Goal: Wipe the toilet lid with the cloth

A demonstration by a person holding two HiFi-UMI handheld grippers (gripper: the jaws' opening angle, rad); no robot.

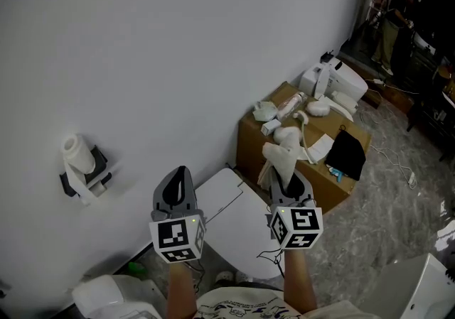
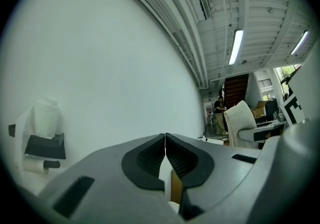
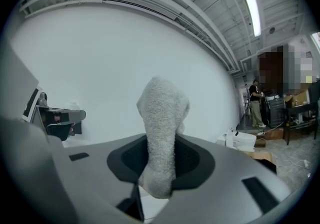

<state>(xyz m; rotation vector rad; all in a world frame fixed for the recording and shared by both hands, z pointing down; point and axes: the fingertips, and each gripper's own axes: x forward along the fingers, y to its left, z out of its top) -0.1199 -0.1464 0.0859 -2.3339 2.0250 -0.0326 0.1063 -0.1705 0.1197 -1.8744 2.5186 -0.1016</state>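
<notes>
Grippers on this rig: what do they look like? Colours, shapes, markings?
Both are alike. The left gripper and right gripper have grey tapered bodies with black ribbed pads. Each carries a white cube with black square markers and small green lights. No sleeves on the forearms, and no cables show.

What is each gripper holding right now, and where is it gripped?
Right gripper pinches the cloth by one end; left gripper is shut, empty.

Both handheld units grey-shelled — left gripper [image 1: 179, 170], right gripper [image 1: 287, 181] — jaws lined with black ribbed pads [image 2: 149, 160], each carrying a white cube [image 1: 176, 237] of black square markers with small green lights; white printed shirt [image 1: 234, 306].
</notes>
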